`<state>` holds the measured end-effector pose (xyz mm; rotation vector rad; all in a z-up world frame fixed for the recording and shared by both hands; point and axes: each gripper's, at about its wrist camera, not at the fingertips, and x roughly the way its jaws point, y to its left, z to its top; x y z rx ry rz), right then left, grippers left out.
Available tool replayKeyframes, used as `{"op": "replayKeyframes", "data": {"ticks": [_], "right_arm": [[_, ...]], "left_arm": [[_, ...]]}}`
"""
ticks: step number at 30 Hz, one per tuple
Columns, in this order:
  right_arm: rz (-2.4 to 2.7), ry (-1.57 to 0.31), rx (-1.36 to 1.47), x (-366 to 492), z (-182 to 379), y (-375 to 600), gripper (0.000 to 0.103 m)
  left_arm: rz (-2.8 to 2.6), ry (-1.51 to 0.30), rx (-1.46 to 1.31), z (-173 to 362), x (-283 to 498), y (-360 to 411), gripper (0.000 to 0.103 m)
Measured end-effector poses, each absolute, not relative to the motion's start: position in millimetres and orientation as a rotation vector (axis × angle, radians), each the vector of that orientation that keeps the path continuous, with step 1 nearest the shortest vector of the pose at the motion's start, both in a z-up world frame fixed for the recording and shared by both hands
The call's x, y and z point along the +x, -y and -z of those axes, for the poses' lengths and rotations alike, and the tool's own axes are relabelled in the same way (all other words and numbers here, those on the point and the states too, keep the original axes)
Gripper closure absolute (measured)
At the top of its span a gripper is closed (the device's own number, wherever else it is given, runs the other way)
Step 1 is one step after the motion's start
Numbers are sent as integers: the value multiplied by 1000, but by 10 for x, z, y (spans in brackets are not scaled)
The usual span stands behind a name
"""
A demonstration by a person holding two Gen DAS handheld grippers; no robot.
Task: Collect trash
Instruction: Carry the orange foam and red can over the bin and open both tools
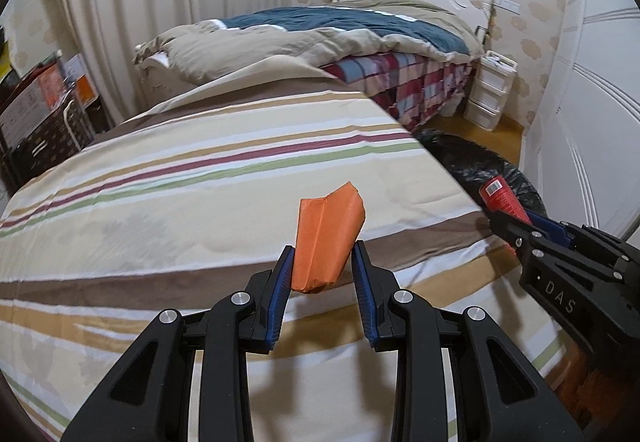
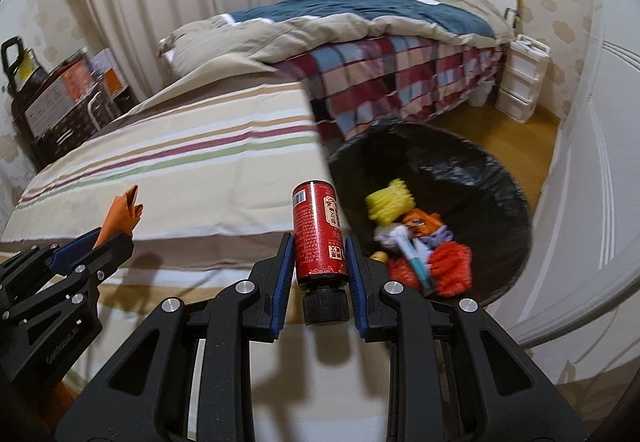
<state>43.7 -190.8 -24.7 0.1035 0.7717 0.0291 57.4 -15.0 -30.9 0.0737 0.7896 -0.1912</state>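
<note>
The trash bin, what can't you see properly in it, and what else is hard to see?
- Bin, right wrist view: the trash inside is blurred; only yellow, orange and white bits show.
- Bin, left wrist view: mostly hidden behind the bed and the right gripper.
- Red bottle: label print too small to read.
- Orange paper, right wrist view: its lower part is hidden by the left gripper.

"DAS" on right tongs (image 1: 516, 220)
</note>
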Motion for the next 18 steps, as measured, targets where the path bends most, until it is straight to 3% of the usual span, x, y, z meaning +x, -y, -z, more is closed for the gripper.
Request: {"op": "replayKeyframes", "data": {"ticks": [18], "right_arm": [[124, -724, 143, 774, 191, 2707, 78]], "left_arm": [[286, -765, 130, 222, 1050, 998, 71]]}}
